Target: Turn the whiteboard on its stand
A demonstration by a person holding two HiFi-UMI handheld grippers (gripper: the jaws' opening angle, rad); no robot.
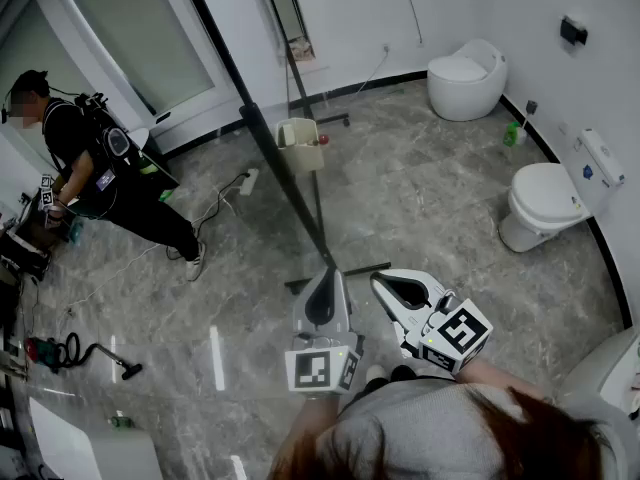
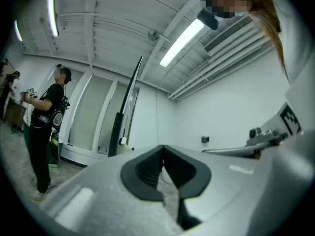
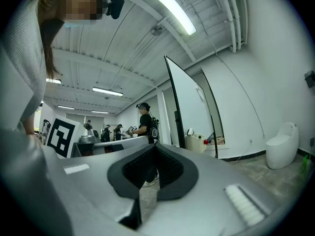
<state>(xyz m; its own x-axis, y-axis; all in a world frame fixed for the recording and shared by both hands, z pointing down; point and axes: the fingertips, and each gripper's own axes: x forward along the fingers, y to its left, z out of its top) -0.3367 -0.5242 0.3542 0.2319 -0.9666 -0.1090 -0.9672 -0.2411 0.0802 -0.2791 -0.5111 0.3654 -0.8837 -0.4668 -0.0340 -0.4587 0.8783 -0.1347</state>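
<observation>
The whiteboard (image 1: 262,133) stands on its stand (image 1: 340,271), seen edge-on from above as a dark slanting line. Its dark edge (image 2: 129,95) rises ahead and left of my jaws in the left gripper view. In the right gripper view its white face (image 3: 189,107) shows ahead. My left gripper (image 1: 327,273) points at the board's near end, shut with nothing between its pads; the same shut gripper (image 2: 163,147) stands apart from the board. My right gripper (image 1: 379,279) hangs just to the right, and this right gripper (image 3: 154,145) is likewise shut and empty.
A person (image 1: 100,163) stands at the left by a cluttered table. A beige bin (image 1: 300,145) sits behind the board, with a power strip and cable (image 1: 246,181) on the floor. Two toilets (image 1: 465,78) (image 1: 545,206) stand right; a vacuum (image 1: 75,353) lies lower left.
</observation>
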